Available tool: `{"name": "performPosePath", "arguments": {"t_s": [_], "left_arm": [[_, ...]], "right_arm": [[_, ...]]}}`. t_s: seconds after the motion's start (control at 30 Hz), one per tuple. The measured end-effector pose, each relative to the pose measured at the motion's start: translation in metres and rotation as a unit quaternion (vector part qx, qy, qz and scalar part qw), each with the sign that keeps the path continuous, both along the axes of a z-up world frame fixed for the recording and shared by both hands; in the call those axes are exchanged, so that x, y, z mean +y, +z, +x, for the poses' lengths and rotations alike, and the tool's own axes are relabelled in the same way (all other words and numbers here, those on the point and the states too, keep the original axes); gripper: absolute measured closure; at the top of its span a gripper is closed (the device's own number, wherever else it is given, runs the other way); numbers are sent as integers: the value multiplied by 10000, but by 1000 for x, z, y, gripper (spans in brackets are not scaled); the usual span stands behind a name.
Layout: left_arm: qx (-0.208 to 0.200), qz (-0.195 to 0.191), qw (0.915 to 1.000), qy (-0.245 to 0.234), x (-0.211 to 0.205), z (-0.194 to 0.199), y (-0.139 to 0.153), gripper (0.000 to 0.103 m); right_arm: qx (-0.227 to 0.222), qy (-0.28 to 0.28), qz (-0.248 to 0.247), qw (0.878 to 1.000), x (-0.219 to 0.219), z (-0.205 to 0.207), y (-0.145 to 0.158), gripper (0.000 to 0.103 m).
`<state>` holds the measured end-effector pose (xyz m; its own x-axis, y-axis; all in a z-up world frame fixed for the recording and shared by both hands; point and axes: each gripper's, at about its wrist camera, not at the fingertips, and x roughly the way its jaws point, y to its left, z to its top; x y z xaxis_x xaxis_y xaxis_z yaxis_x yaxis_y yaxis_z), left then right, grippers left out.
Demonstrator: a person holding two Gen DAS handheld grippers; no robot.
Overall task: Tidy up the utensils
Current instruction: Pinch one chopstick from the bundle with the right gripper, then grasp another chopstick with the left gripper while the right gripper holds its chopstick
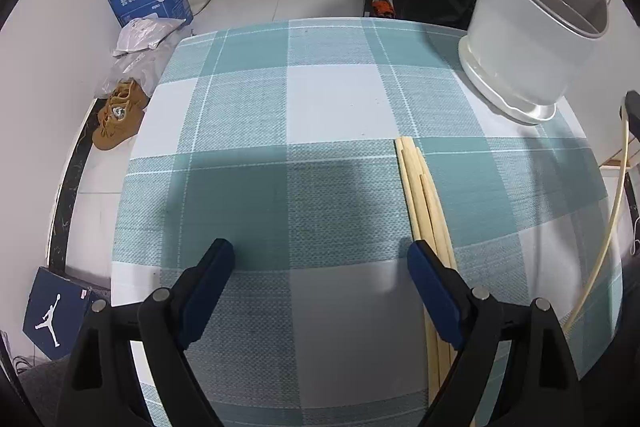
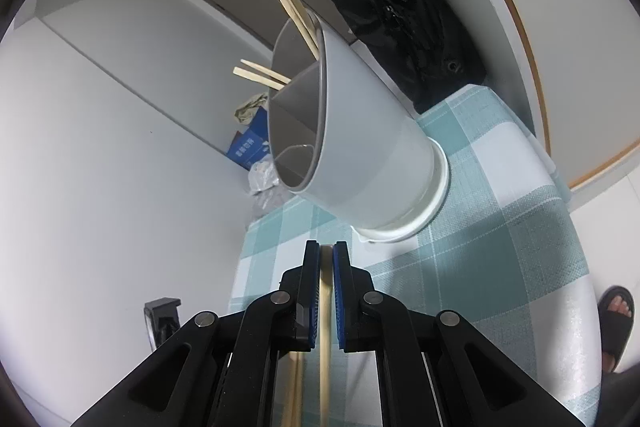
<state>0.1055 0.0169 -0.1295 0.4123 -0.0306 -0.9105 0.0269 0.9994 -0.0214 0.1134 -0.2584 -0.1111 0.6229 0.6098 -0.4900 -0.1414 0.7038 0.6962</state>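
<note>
Carrying one chopstick (image 2: pixel 326 291) to the holder (image 2: pixel 360 155).
Right claw (image 2: pixel 327 259) pinches it; tip it into the 12 o'clock compartment. Left claw (image 1: pixel 322 259) gapes wide beside the table's (image 1: pixel 320 99) pile (image 1: pixel 424 203).

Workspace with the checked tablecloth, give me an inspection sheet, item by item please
Surface: table under a teal and white checked cloth.
Job's things: loose chopsticks lie on the cloth; a grey divided utensil holder stands on it with several chopsticks already inside.
Clutter: nothing seen on the table.
Grippers: left tongs open over the cloth, the loose chopsticks beside one finger; right tongs shut on a single chopstick.
Cables: nothing seen.
Surroundings: blue box, bags, brown shoes on the floor; dark jacket behind the table; a sandalled foot.
</note>
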Motion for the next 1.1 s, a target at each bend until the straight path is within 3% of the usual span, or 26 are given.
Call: {"name": "performPosePath", "arguments": {"t_s": [0.43,0.57,0.73,0.9,1.1], "left_arm": [[-124,11,9997,-209,-12,-5,2,17],[-8,-94,9998,-179,-9,1,0,17],[57,133,9998,-167,-11,10,2,17],[303,52,9995,-70,-4,24,0,17],[404,163,9985,-339,-17,28,0,17]], "right_arm": [[-131,-10,-10,9999,-2,-3,6,97],[-128,-15,-47,9999,-1,-4,6,97],[-135,-8,-72,9999,0,-4,6,97],[-131,-26,-85,9999,0,-4,7,97],[-81,-43,-18,10000,-2,-1,6,97]]}}
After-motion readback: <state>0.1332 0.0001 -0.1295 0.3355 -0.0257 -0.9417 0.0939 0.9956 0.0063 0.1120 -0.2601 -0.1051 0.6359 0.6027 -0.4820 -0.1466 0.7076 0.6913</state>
